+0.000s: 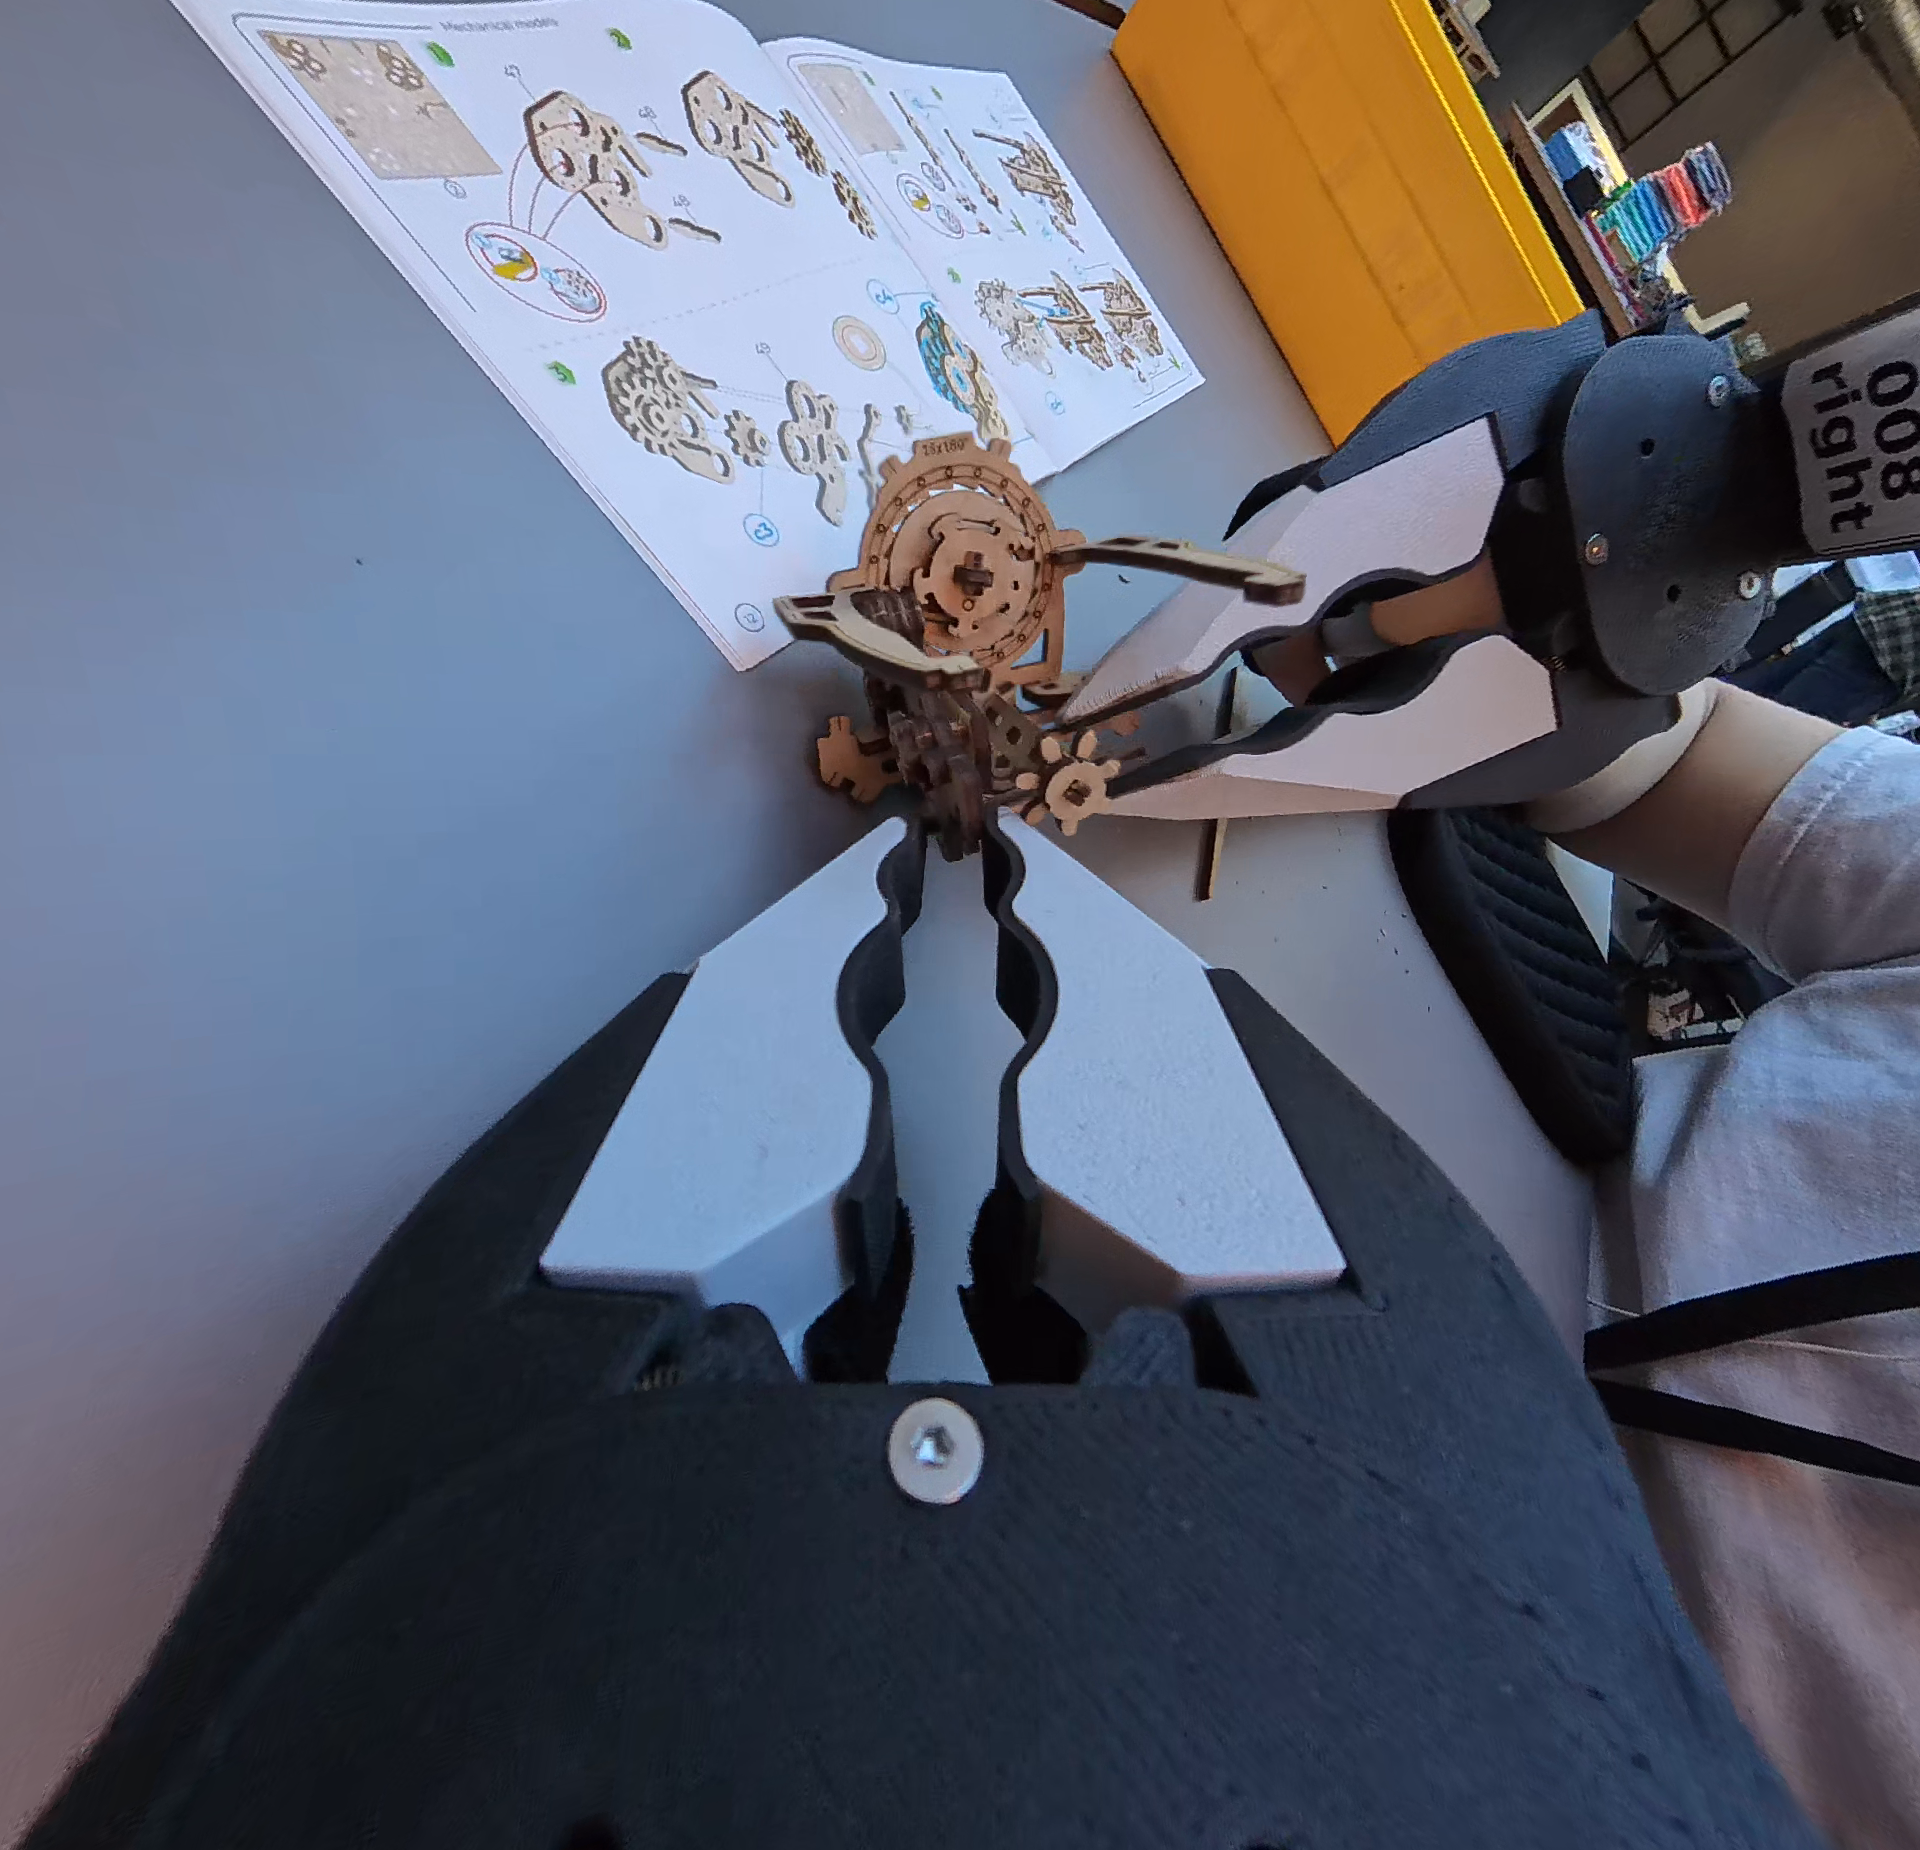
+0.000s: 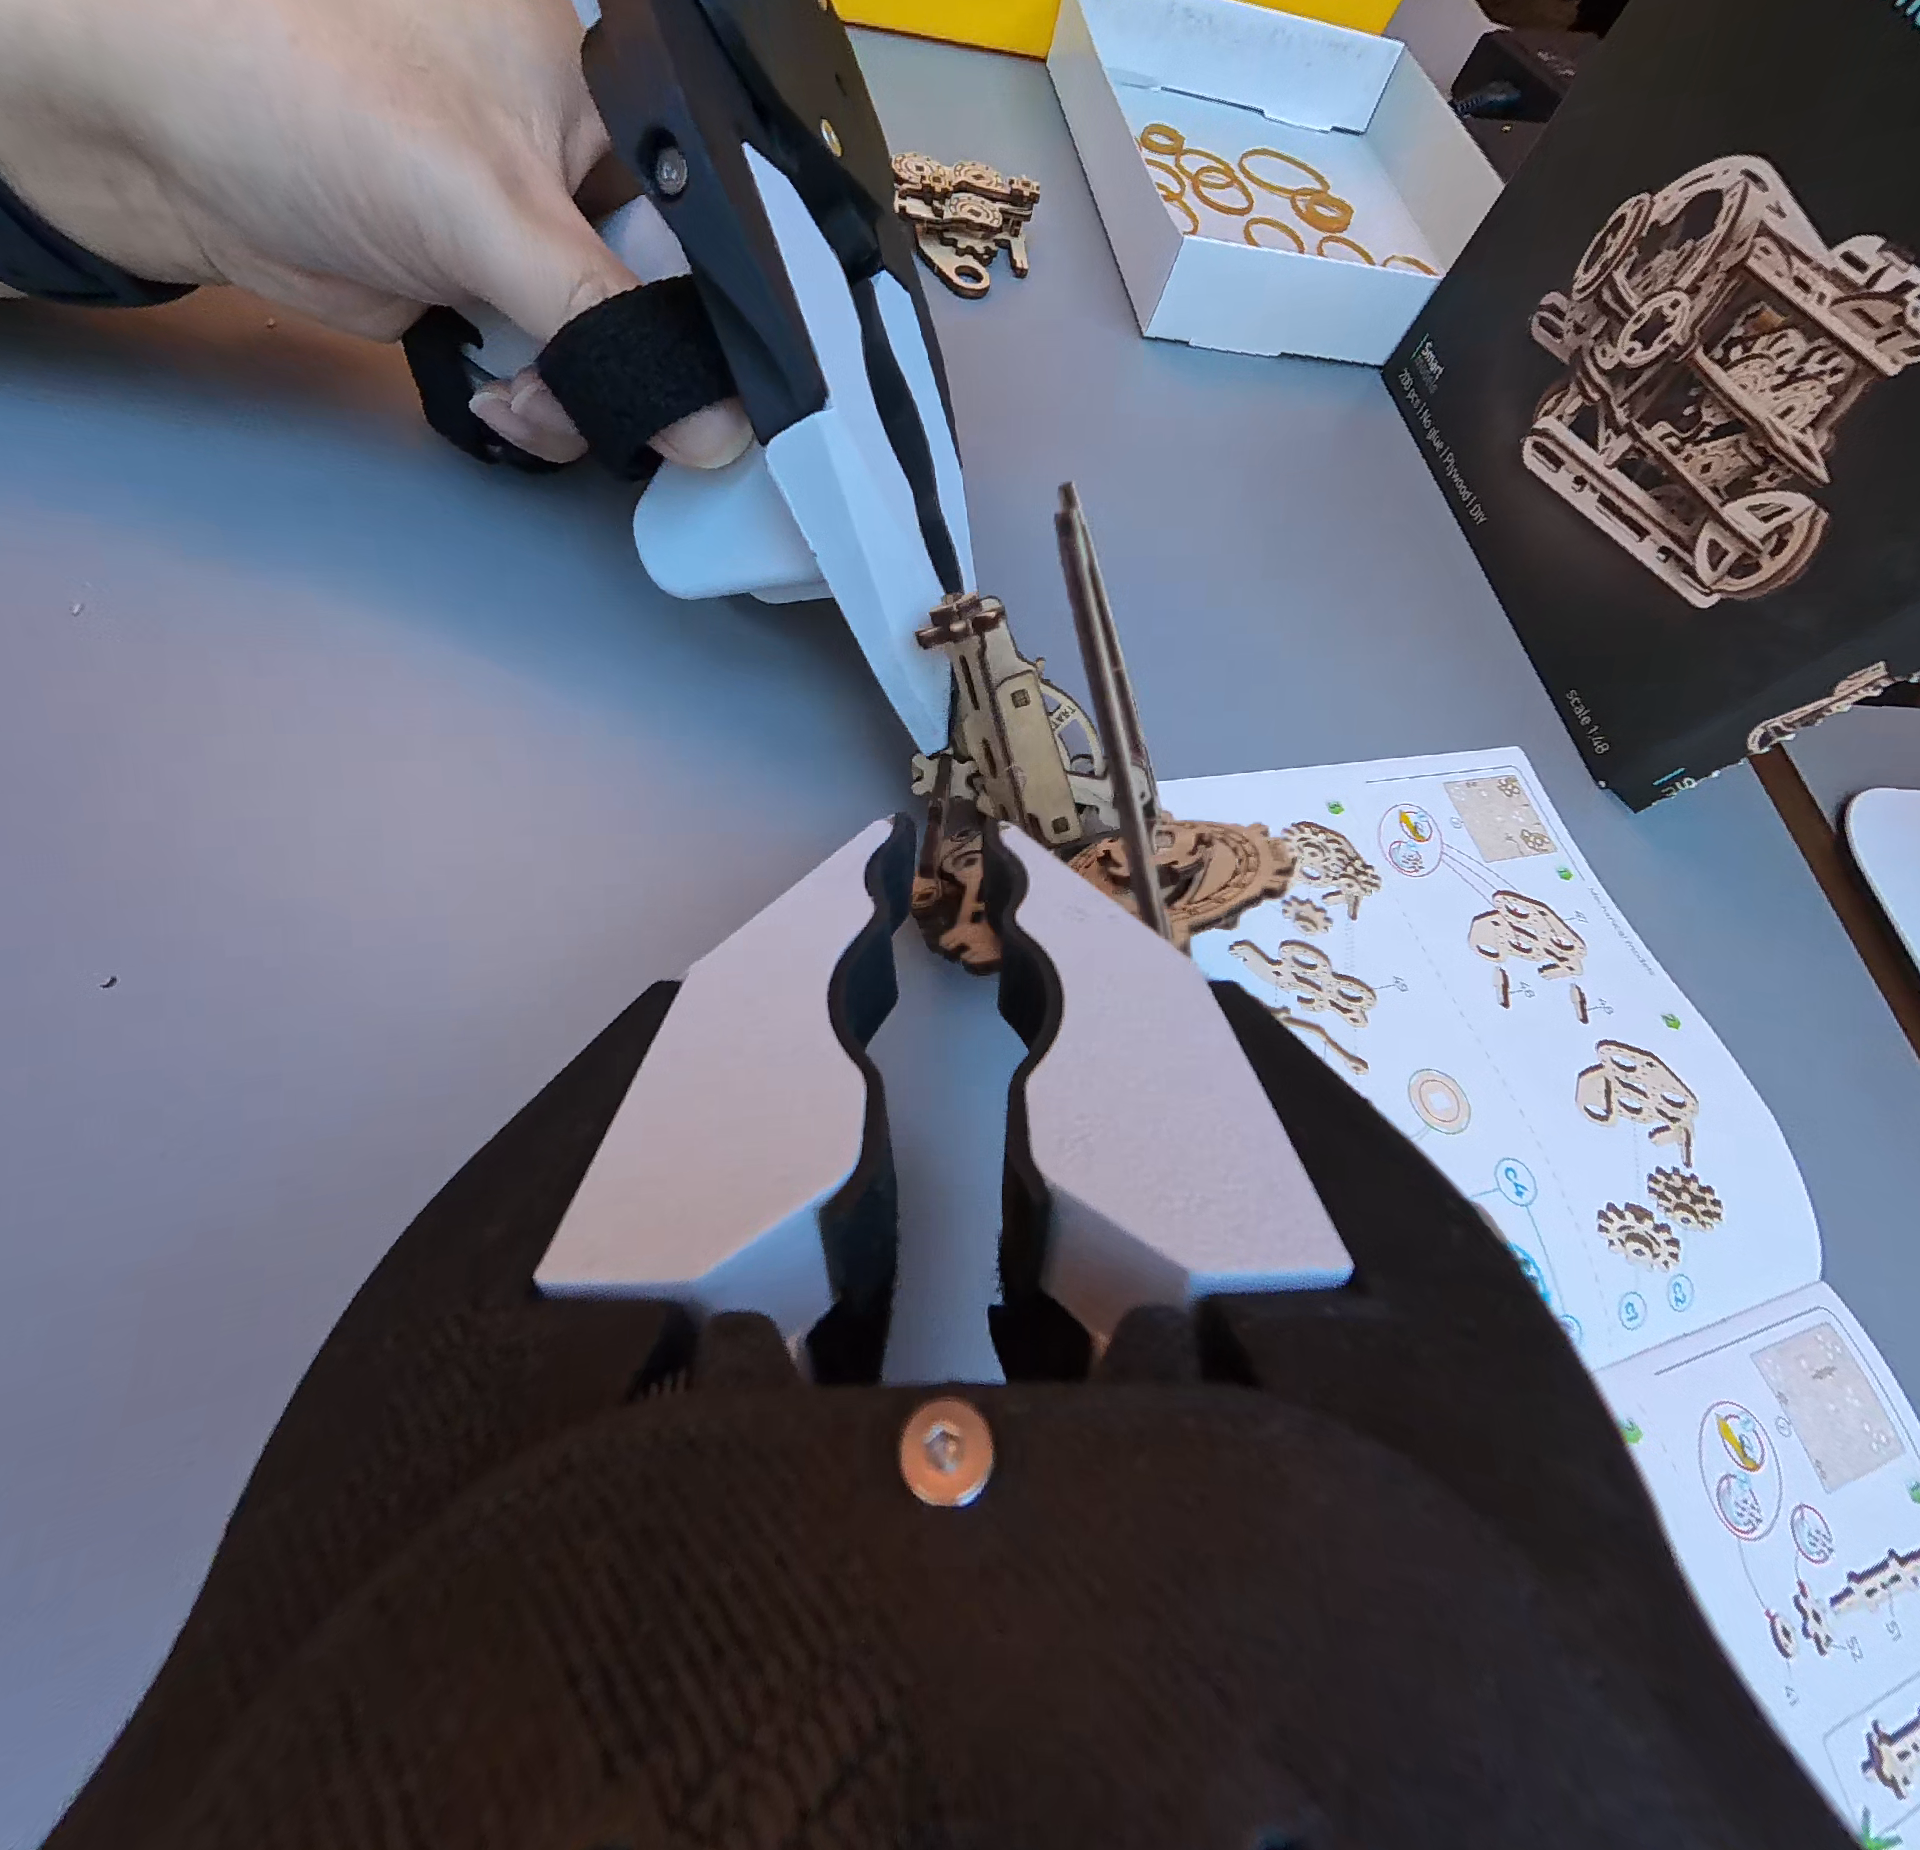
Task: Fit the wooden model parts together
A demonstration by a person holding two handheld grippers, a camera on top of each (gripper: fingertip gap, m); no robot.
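A wooden model assembly [image 1: 956, 595] with a round toothed disc, curved arms and small gears is held above the grey table [image 1: 312, 761]. My left gripper [image 1: 951, 836] is shut on the dark gear stack at the model's near edge. My right gripper [image 1: 1091, 746] comes in from the right and is shut on the model's gear side beside a small light cog [image 1: 1070, 787]. In the right wrist view my right gripper [image 2: 951, 865] pinches a dark gear piece of the model [image 2: 1008, 740], and the left gripper [image 2: 935, 720] grips it from the upper left. The disc [image 2: 1112, 709] shows edge-on.
An open instruction booklet [image 1: 727, 242] lies behind the model and also shows in the right wrist view [image 2: 1507, 1021]. A yellow box [image 1: 1330, 169], a white box [image 2: 1299, 294] of rubber rings, a black product box [image 2: 1714, 398], another wooden sub-assembly [image 2: 966, 211] and a thin wooden stick [image 1: 1210, 855] sit around. Left and right tips are no more than a few centimetres apart. Both grippers' tips are roughly 25 cm from the wooden sub-assembly [image 2: 966, 211].
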